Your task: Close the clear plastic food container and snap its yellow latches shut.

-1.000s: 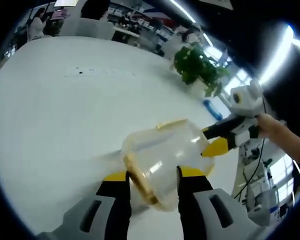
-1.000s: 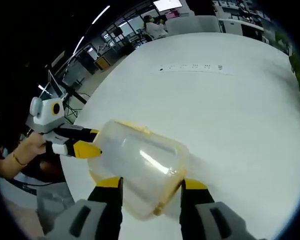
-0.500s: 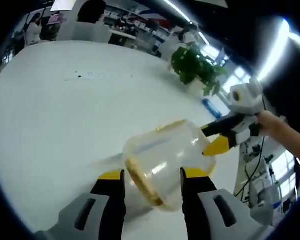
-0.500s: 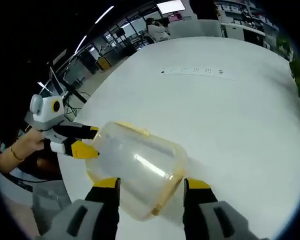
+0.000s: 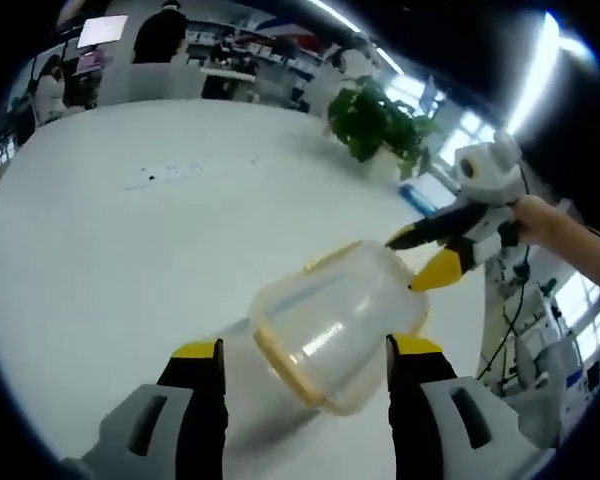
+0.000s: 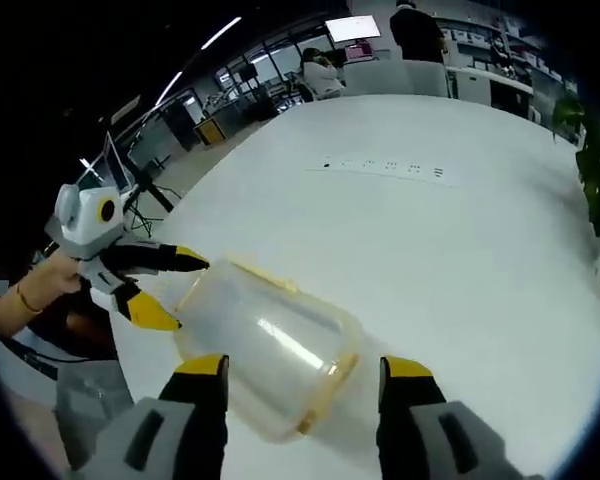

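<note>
- Left gripper view: the clear plastic food container with yellow rim and latches (image 5: 335, 322) lies on the round white table (image 5: 130, 250), between and just beyond the left gripper (image 5: 305, 362). That gripper's yellow-tipped jaws stand wide apart, one on each side of the box, and I cannot see either touching it. The lid looks seated, so the spread jaws seem placed to bracket the box and keep it from sliding while the latches are pressed.
- In the same view the right gripper (image 5: 425, 258) reaches in from the right, held by a hand (image 5: 540, 220) with a bare forearm behind it. Its jaws are splayed open at the far end of the container, likely aimed at a latch there. A green leafy potted plant (image 5: 380, 125) stands farther back on the table.
- Right gripper view: the container (image 6: 270, 345) lies lengthwise just ahead of the right gripper's (image 6: 305, 375) parted jaws, which hold nothing.
- The left gripper (image 6: 155, 285) comes in from the left, gripped by a hand (image 6: 40, 285) with a wristband, jaws apart, tips near the box's far end. Whether any latch is snapped down is too blurred to tell.
</note>
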The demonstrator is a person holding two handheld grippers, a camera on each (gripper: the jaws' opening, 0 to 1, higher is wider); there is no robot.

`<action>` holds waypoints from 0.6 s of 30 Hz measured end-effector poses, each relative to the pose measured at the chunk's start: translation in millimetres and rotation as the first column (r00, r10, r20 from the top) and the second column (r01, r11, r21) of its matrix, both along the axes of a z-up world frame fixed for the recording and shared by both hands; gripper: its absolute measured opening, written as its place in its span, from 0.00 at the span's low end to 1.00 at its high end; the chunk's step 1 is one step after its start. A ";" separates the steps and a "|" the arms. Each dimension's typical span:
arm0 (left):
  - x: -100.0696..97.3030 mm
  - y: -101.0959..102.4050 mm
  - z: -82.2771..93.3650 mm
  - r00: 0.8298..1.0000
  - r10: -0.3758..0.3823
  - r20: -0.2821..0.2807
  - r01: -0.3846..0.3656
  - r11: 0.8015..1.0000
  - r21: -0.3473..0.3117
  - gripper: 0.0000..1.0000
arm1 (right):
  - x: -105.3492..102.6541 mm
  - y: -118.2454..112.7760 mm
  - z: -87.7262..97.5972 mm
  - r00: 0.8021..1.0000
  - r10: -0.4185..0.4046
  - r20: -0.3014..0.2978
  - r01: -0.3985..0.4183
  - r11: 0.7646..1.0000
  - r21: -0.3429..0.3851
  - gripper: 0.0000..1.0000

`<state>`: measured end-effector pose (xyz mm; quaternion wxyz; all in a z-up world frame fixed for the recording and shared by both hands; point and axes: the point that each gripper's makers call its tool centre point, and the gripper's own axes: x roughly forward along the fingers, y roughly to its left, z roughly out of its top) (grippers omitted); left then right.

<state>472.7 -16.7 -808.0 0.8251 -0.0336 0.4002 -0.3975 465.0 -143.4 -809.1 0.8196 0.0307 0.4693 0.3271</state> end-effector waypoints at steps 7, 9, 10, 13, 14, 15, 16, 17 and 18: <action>-1.7 -3.3 9.3 0.999 -0.020 0.031 0.020 1.000 0.009 0.65 | -1.6 -0.2 5.7 1.000 0.006 0.019 -0.006 1.000 0.000 0.61; -3.5 -4.1 9.8 0.999 -0.037 0.033 0.036 0.999 0.016 0.66 | -2.5 -0.7 6.5 1.000 0.008 0.021 -0.008 1.000 -0.002 0.62; -3.6 -4.1 10.1 0.999 -0.040 0.036 0.039 0.999 0.021 0.67 | -2.7 -0.9 6.9 1.000 0.009 0.023 -0.009 1.000 -0.004 0.62; -4.1 -3.1 11.5 0.997 -0.056 0.053 0.054 0.998 0.045 0.66 | -3.0 -1.7 10.6 0.999 0.020 0.039 -0.019 1.000 -0.016 0.62; -4.1 -2.5 11.5 0.997 -0.058 0.054 0.056 0.997 0.051 0.66 | -2.8 -1.7 11.2 0.999 0.021 0.042 -0.020 1.000 -0.017 0.62; -4.1 -1.8 11.3 0.997 -0.061 0.055 0.058 0.997 0.058 0.66 | -2.6 -1.5 12.8 0.999 0.023 0.047 -0.022 1.000 -0.016 0.61; -3.6 -0.8 11.4 0.997 -0.060 0.057 0.057 0.996 0.064 0.65 | -2.5 -1.4 13.8 0.999 0.023 0.049 -0.022 1.000 -0.013 0.61; -3.4 -0.2 11.7 0.996 -0.060 0.059 0.056 0.996 0.067 0.65 | -2.4 -1.3 14.7 0.999 0.022 0.050 -0.021 1.000 -0.011 0.61; -3.1 0.1 12.2 0.996 -0.060 0.061 0.056 0.996 0.069 0.65 | -2.1 -1.5 15.0 0.998 0.021 0.051 -0.021 1.000 -0.012 0.61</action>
